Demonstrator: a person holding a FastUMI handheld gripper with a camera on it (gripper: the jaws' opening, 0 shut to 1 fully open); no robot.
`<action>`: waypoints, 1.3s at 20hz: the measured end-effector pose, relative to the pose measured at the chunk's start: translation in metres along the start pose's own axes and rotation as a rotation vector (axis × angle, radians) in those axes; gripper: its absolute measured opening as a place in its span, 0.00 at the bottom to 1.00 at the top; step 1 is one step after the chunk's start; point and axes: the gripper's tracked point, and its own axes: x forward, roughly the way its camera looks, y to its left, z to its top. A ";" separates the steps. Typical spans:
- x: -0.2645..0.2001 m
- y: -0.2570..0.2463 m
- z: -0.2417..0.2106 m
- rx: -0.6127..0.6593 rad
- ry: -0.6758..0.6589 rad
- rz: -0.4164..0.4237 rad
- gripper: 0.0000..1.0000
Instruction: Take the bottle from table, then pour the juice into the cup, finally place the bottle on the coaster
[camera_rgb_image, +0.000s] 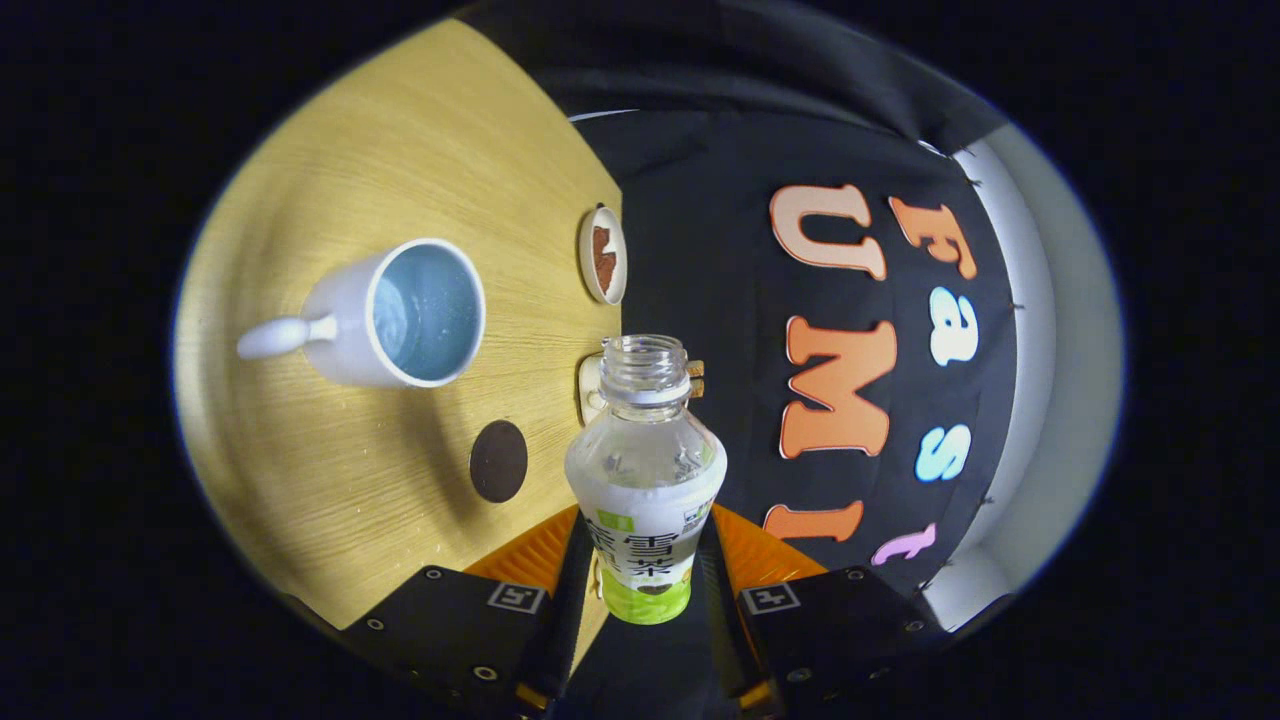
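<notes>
On the tabletop (330, 480) the cup (400, 312) already holds liquid, so the pour looks done. Right of it, nearer the claw, lies the dark round coaster (498, 460). The claw (645, 560) is closed on the uncapped, seemingly empty bottle (645, 480), both fingers pressing its sides. Setting it on the coaster is left.

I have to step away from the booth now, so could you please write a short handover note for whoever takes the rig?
Gripper: shut on the clear plastic bottle with white-and-green label, cap off, held clear of the wooden table.
White ceramic mug: on the table beyond the fingers, blue inside; whether it holds juice is unclear.
Dark round coaster: bare, beside the bottle.
Done: bottle picked up.
Left: pour if not yet done, then stand the bottle on the coaster.
</notes>
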 end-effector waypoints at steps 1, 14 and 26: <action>0.000 -0.002 -0.002 0.083 -0.005 0.002 0.57; 0.030 -0.043 -0.049 1.096 -0.033 0.014 0.57; 0.125 0.002 -0.041 1.360 -0.002 0.175 0.57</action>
